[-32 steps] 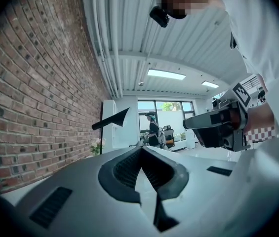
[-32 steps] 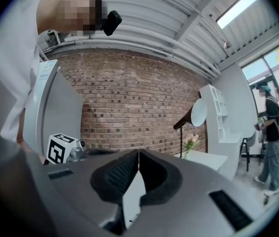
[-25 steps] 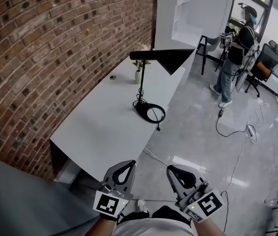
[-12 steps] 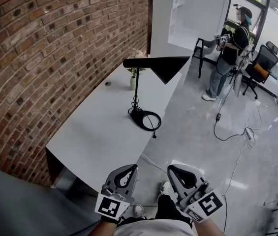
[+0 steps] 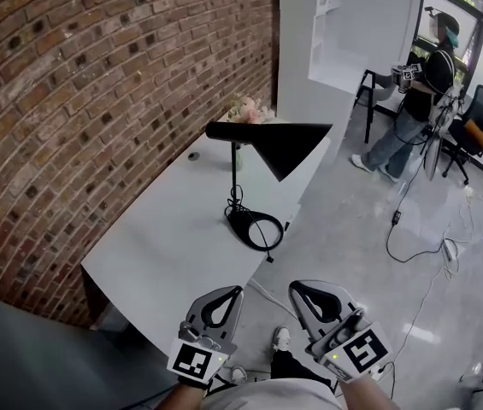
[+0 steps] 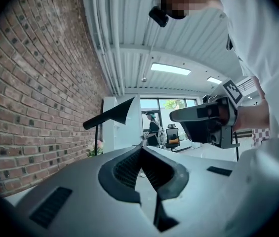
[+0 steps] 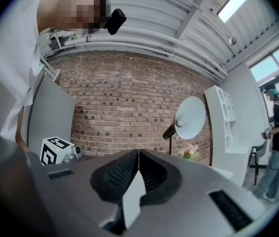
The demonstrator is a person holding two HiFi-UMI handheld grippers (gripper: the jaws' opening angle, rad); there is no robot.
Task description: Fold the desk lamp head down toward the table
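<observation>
A black desk lamp stands on the white table (image 5: 160, 246). Its cone head (image 5: 282, 146) points level out over the table's edge, on a thin upright stem (image 5: 233, 176) above a ring base (image 5: 256, 226) with a coiled cord. My left gripper (image 5: 233, 291) and right gripper (image 5: 297, 288) hang side by side off the table's near end, well short of the lamp, both shut and empty. In the left gripper view the lamp head (image 6: 112, 113) shows far beyond the shut gripper (image 6: 141, 148). The right gripper view shows the shade's white inside (image 7: 190, 118) past the shut gripper (image 7: 139, 152).
A brick wall (image 5: 96, 101) runs along the table's left. A small vase of flowers (image 5: 247, 109) stands at the table's far end. A person (image 5: 421, 92) stands by office chairs (image 5: 480, 114) at the back right. Cables (image 5: 429, 237) lie on the grey floor.
Both grippers have moved forward together toward the table's near end, still shut. The lamp and table now look nearer in the head view. The lamp itself has not moved.
</observation>
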